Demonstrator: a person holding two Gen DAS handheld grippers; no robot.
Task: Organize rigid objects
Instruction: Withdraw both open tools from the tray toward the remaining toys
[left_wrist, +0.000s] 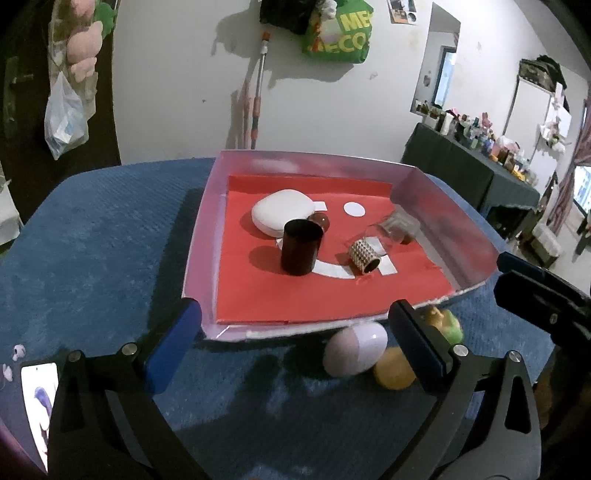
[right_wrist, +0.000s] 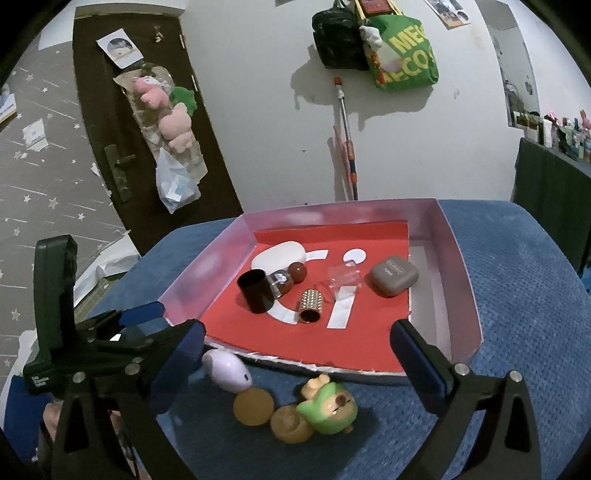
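Two grippers, the left gripper (left_wrist: 293, 341) and the right gripper (right_wrist: 297, 354), hover over the blue-covered desk (left_wrist: 92, 236) with jaws spread fully wide and nothing between them. Inside the pink-walled tray (right_wrist: 461, 280) with its red liner stand a black cup (right_wrist: 256, 290), a white case (right_wrist: 277, 258), a studded ring (right_wrist: 312, 305), a clear box (right_wrist: 343, 280) and a grey case (right_wrist: 394, 276). Just in front of the tray, on the desk, lie a lilac egg (right_wrist: 227, 370), a yellow disc (right_wrist: 253, 406) and a green toy figure (right_wrist: 327, 408).
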